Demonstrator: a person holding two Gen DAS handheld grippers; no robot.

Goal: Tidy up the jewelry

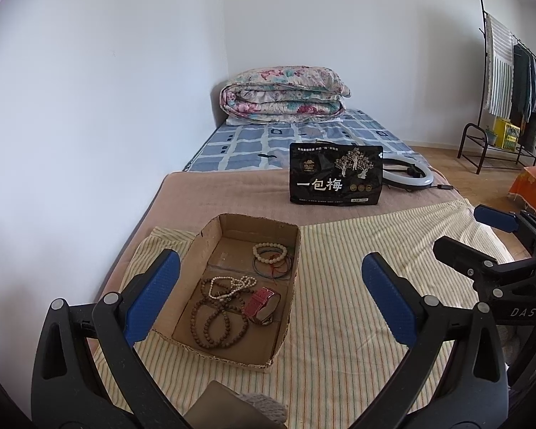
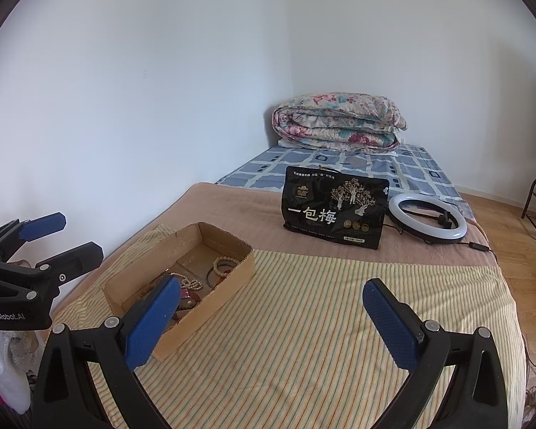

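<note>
A shallow cardboard box (image 1: 211, 236) lies on a striped cloth (image 1: 339, 286) on the bed. In it are a cream bead bracelet (image 1: 269, 252) with thin bangles, a white bead string (image 1: 232, 286), brown bead strings (image 1: 211, 321) and a red-strapped watch (image 1: 262, 302). My left gripper (image 1: 268, 293) is open and empty, held above the box's near end. My right gripper (image 2: 271, 318) is open and empty over the bare cloth, right of the box (image 2: 228, 275). Each gripper also shows in the other's view: the right one (image 1: 482, 236), the left one (image 2: 53, 239).
A black snack bag (image 1: 336, 175) stands behind the cloth, with a ring light (image 2: 427, 221) to its right. A folded floral quilt (image 1: 282, 94) lies at the bed's far end by the wall. A clothes rack (image 1: 511, 82) stands on the wooden floor at right.
</note>
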